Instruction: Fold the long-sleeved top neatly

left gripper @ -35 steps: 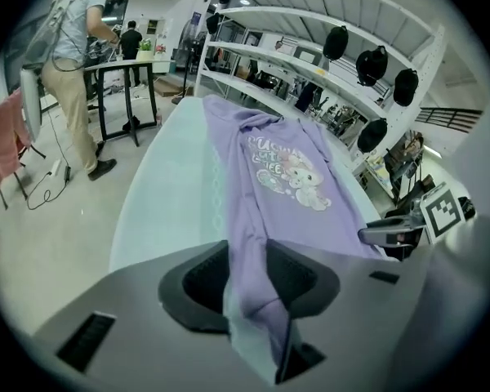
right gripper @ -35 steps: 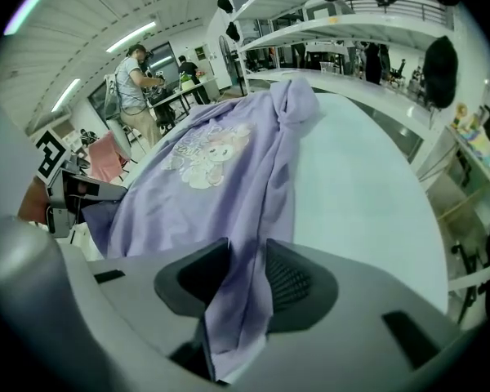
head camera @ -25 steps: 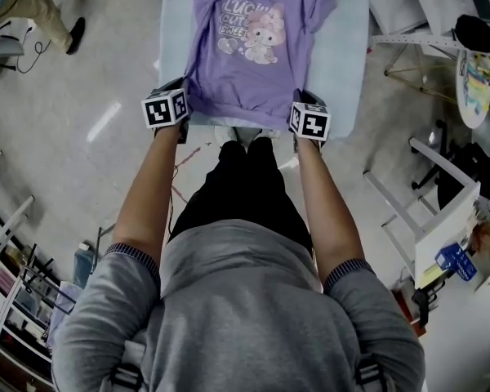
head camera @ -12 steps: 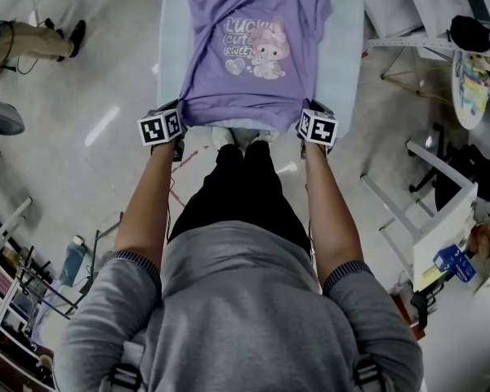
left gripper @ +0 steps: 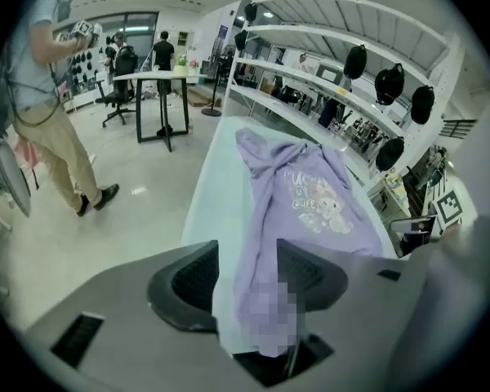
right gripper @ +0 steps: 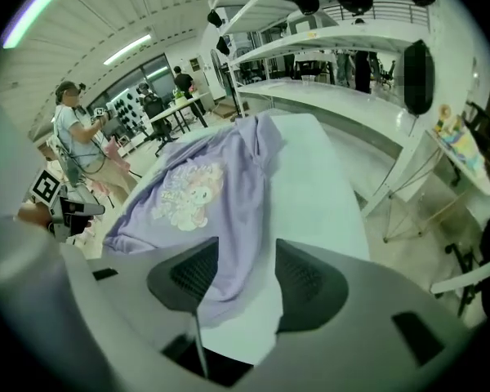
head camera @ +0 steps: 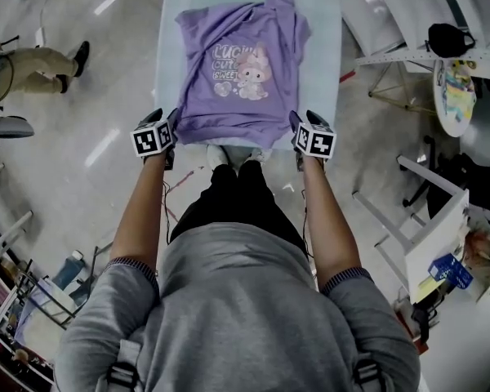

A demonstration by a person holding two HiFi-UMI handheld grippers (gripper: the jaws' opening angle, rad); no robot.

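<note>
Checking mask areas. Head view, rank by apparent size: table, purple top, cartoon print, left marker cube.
1. table
2. purple top
3. cartoon print and left marker cube: look alike, cube nearer the camera, unranked.

Purple top (head camera: 238, 96): chest print "CUTE", "SWEET" readable; line above likely "LUCKY".

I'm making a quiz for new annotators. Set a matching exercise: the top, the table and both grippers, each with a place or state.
Things: 1 top; 2 table; 3 left gripper; 4 right gripper.
Places: A at the hem's right corner; B pale blue, under the garment; C print side up; D at the hem's left corner.
Pairs: 1-C, 2-B, 3-D, 4-A.
Both grippers' fingers have just been opening; hem cloth lies between them, unpinched.
</note>
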